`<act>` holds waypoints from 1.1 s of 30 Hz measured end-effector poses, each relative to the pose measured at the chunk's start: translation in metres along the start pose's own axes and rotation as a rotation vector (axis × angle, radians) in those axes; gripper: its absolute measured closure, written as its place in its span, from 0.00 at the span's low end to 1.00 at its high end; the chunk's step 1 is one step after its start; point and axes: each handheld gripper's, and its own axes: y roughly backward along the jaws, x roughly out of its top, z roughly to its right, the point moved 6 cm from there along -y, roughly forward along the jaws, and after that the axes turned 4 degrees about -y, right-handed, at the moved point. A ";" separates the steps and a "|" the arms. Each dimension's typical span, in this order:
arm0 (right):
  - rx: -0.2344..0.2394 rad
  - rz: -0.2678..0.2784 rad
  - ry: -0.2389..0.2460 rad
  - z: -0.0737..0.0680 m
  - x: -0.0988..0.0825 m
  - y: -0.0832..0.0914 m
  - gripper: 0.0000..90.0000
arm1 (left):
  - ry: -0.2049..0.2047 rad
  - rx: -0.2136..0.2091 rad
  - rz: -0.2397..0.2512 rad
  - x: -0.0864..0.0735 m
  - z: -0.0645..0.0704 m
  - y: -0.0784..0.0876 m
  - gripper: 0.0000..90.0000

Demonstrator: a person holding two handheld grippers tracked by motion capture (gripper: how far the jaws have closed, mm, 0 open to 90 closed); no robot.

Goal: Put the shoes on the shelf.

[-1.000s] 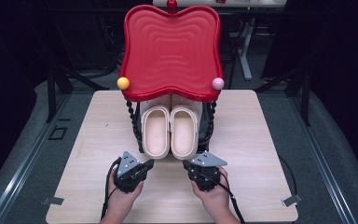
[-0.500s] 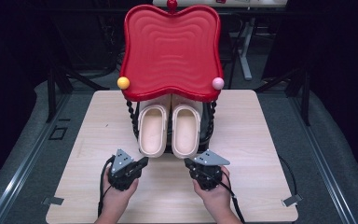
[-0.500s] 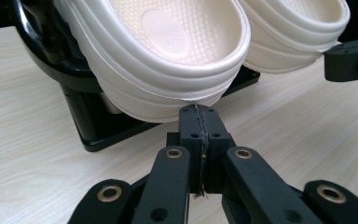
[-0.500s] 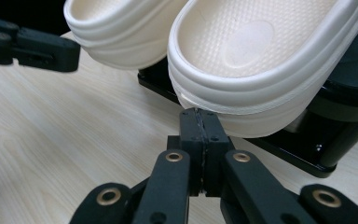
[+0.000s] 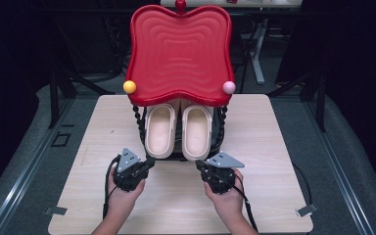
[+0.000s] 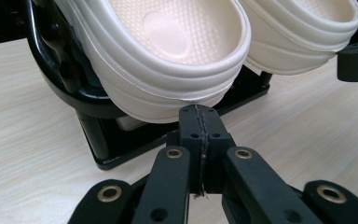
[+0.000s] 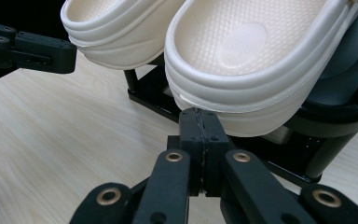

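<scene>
From above, two cream clogs (image 5: 178,131) sit on a black rack (image 5: 180,155) mid-desk (image 5: 274,147) under a red tray (image 5: 179,54); left tool (image 5: 149,162) and right tool (image 5: 199,165) flank the heels. Left gripper view: jaws together, just short of the left clog's heel (image 6: 168,100). Right gripper view: jaws together below the right clog's heel (image 7: 242,112). Each tool should part its jaws before taking a heel rim.

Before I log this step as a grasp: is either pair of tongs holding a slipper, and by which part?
Nothing is held. Both the left tongs and right tongs are shut and empty, each just short of a cream slipper's heel.
</scene>
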 end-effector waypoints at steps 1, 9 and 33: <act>0.000 -0.002 -0.002 0.000 0.001 0.000 1.00 | 0.000 0.001 -0.002 0.002 -0.001 -0.001 1.00; -0.001 0.015 -0.018 0.002 0.014 -0.009 1.00 | 0.012 0.006 0.016 0.016 -0.011 -0.005 1.00; -0.065 0.003 0.003 0.016 0.033 -0.027 1.00 | 0.007 0.007 -0.022 0.032 -0.011 -0.033 1.00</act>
